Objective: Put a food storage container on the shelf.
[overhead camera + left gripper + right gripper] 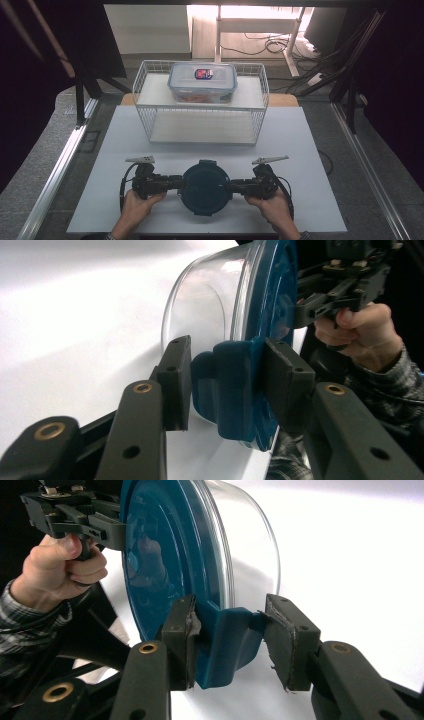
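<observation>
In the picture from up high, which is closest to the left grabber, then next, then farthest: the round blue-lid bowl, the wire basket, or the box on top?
From the left gripper:
1. Round blue-lid bowl, right at its jaws.
2. Wire basket, farther back on the table.
3. Clear box, up on the basket's top shelf, farthest.

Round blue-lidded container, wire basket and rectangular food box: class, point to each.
Round container (205, 187), high view, middle of its blue lid.
Wire basket (202, 126), high view, front wall.
Rectangular food box (202, 75), high view, lid.

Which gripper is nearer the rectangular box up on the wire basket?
Neither clearly: the left gripper and the right gripper sit level at opposite sides of the round blue-lidded container, each on a side clasp, about equally far from the rectangular box.
</observation>
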{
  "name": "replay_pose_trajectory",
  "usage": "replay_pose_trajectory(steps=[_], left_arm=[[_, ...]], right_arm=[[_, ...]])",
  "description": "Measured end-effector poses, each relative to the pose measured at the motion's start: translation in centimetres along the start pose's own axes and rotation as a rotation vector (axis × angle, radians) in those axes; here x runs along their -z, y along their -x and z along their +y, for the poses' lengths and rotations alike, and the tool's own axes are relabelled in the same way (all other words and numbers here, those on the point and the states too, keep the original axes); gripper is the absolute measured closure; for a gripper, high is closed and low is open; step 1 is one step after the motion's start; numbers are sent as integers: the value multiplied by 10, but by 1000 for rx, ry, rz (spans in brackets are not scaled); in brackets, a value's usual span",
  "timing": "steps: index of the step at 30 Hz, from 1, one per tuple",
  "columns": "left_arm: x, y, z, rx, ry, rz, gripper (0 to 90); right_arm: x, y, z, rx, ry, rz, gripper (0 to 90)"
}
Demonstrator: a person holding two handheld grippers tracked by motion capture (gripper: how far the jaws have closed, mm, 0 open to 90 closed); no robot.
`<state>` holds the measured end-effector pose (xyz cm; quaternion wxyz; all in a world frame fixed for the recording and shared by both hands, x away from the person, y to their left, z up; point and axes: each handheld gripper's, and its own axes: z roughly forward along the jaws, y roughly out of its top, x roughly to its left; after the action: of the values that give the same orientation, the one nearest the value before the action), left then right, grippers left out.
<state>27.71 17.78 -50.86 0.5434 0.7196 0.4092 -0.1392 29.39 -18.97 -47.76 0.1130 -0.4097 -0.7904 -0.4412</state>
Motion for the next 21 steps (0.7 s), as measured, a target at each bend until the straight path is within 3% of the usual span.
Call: replay_pose_trajectory(steps=[2,6,14,21], left_arm=[[0,-2,2,0,9,-11,577],[0,-1,6,-7,4,-6,577],[0,6,18,-46,-33,24,574],[10,18,46,-91,-24,58,573]], right_arm=[[3,-1,5,6,33,3,577],[6,-1,9,22,46,-2,577],[11,-2,20,52,84,-16,574],[19,-6,40,80,123,-11,573]])
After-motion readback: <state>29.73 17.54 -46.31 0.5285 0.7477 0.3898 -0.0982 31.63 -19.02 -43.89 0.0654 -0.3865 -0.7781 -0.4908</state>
